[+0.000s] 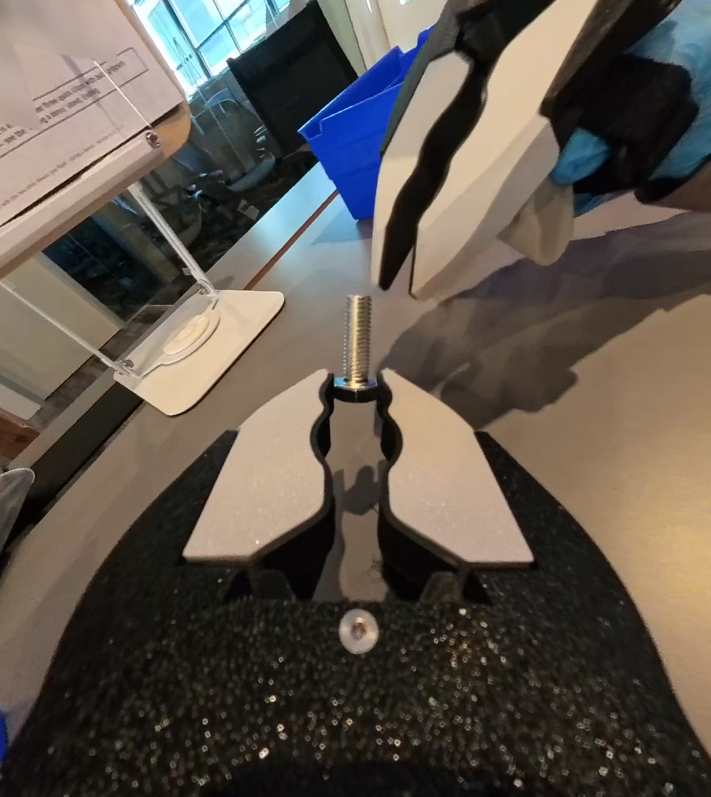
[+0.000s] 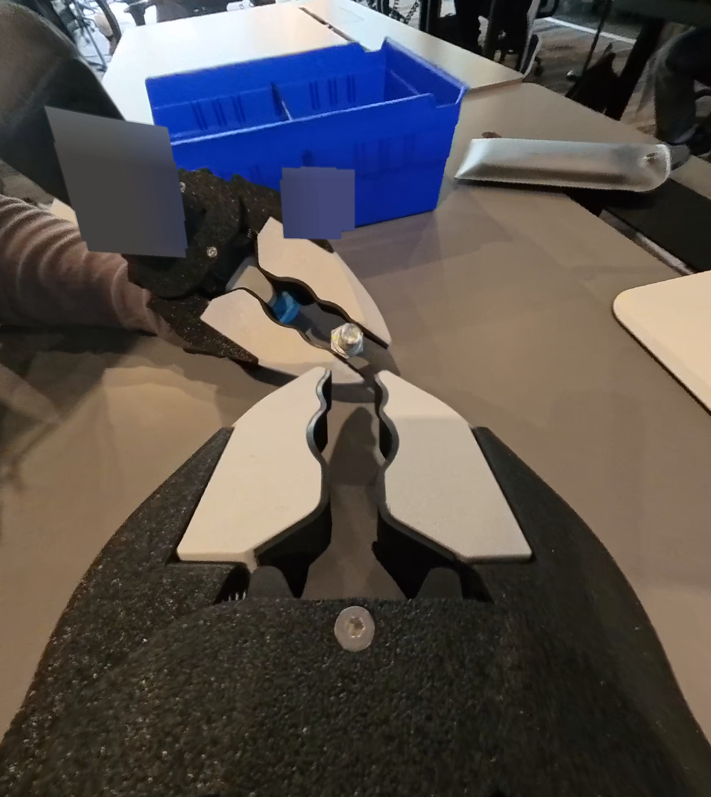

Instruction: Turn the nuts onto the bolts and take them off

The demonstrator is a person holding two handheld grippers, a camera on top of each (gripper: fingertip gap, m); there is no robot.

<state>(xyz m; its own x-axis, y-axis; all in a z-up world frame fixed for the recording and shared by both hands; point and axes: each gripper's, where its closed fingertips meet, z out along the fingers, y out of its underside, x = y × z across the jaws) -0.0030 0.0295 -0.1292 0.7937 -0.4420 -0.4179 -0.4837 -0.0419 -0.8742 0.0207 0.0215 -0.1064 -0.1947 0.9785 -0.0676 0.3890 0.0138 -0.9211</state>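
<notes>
My left gripper (image 1: 355, 384) is shut on the hex head of a silver bolt (image 1: 358, 336), whose threaded shank stands upright and bare above the fingertips. No nut shows on it. My right gripper (image 1: 401, 287) comes down from the upper right, held by a hand in a blue glove, with its tips just above and to the right of the bolt's top. In the right wrist view the right gripper (image 2: 355, 379) has a narrow gap between its tips with nothing in it. Just beyond it, the left gripper (image 2: 371, 351) holds the bolt (image 2: 346, 340), seen end-on.
A blue divided bin (image 2: 302, 142) stands at the back of the grey table (image 2: 517, 388); it also shows in the left wrist view (image 1: 345, 142). A clear sign stand with a white base (image 1: 198, 345) stands to the left. A silver pouch (image 2: 560, 168) lies beside the bin. Only a small space, under 4 cm, lies between the two pairs of fingers. Left tips and right tips are each some 30 cm from the white base (image 1: 198, 345).
</notes>
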